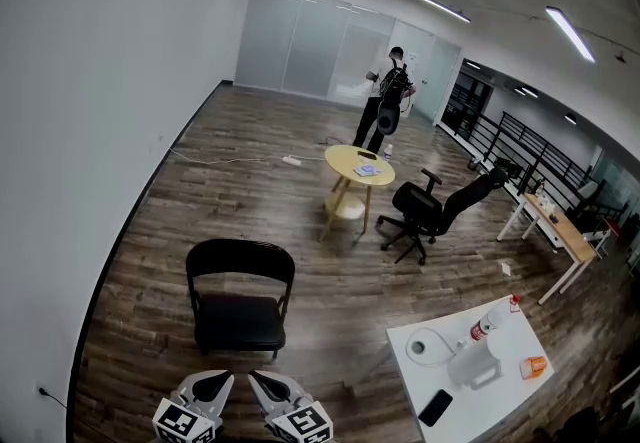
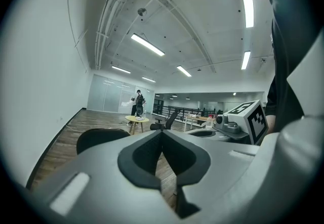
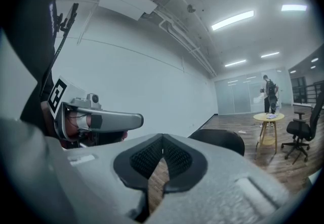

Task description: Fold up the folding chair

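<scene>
A black folding chair (image 1: 239, 296) stands unfolded on the wood floor, its seat facing me. Its backrest top shows in the left gripper view (image 2: 101, 138) and in the right gripper view (image 3: 220, 142). My left gripper (image 1: 213, 386) and right gripper (image 1: 270, 386) sit side by side at the bottom edge of the head view, just short of the chair's seat and apart from it. Both are shut, jaws meeting at the tips, with nothing between them: left gripper (image 2: 162, 132), right gripper (image 3: 162, 138).
A white table (image 1: 474, 363) with a bottle, a jug and a phone stands at the right. Farther off are a round yellow table (image 1: 359, 169), a black office chair (image 1: 432, 208), a wooden desk (image 1: 560, 226) and a person (image 1: 388, 101). A white wall (image 1: 90, 131) runs along the left.
</scene>
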